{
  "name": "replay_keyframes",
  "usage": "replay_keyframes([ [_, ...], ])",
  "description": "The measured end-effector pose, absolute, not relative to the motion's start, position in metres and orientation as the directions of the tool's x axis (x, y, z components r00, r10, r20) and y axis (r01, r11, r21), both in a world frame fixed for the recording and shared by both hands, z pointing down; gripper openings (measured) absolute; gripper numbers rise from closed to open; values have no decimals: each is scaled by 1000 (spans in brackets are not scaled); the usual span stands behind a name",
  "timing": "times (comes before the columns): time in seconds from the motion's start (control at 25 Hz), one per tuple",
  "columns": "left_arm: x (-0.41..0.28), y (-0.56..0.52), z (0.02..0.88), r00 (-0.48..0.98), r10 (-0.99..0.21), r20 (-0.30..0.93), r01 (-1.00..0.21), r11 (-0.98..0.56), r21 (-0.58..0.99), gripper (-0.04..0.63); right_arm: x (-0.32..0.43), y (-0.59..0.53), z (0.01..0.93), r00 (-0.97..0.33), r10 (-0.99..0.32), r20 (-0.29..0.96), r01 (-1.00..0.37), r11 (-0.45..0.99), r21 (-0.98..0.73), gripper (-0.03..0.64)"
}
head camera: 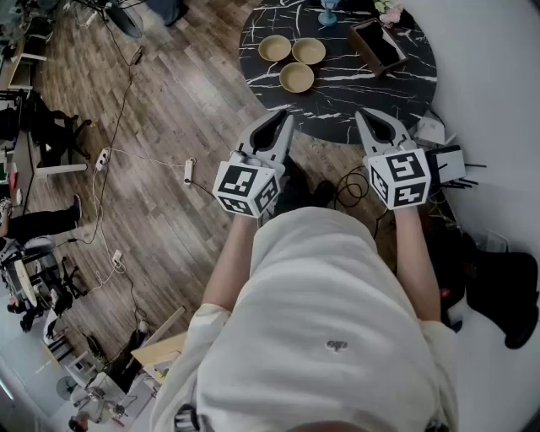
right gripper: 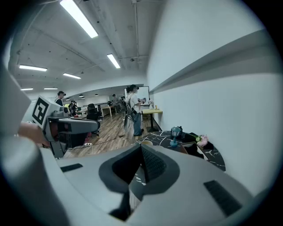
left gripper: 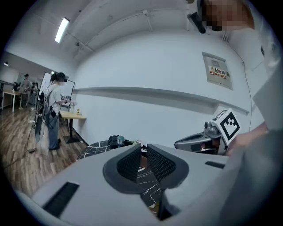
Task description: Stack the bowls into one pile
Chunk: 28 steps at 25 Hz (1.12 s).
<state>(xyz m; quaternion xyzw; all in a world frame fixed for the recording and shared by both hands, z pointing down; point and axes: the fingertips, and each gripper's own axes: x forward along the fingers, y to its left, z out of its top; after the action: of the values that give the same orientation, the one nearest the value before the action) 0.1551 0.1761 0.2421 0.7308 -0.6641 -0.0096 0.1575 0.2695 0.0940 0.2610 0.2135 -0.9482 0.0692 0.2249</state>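
A round, dark, marbled surface (head camera: 405,72) lies at 12 o'clock from the person in the head view. Three tan bowls (head camera: 296,77) sit on its left part, close together in a triangle. Two are on the far side and one is at 6 o'clock of that pair; none is inside another. At 3 o'clock of the bowls stands a dark open box (head camera: 378,44), with a blue goblet (head camera: 327,13) and some pink flowers (head camera: 390,10) near the far rim.

The left gripper (head camera: 282,121) is held at the near edge of the surface, at 6 o'clock of the bowls and apart from them. Its fingers (left gripper: 128,163) are slightly open, with a narrow gap between them and nothing in it. The right gripper (head camera: 368,120) is level with it at 3 o'clock, also at the near edge. Its fingers (right gripper: 152,165) are closed together on nothing. Both point toward 12 o'clock. A wooden floor (head camera: 169,101) spreads from 9 o'clock of the surface.
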Motion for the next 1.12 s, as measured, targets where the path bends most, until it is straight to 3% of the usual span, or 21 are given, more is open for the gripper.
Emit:
replay_keyframes([
  [0.52,141,163,256,111,-962,250,-971,-52,232,41,252,88,271,-831,-392,394,-466,878,-109,5],
  [1.12,122,171,272,147,-954,263,-968,-84,238,43,228,111,303,-832,-364,419,-459,875,-153,5],
])
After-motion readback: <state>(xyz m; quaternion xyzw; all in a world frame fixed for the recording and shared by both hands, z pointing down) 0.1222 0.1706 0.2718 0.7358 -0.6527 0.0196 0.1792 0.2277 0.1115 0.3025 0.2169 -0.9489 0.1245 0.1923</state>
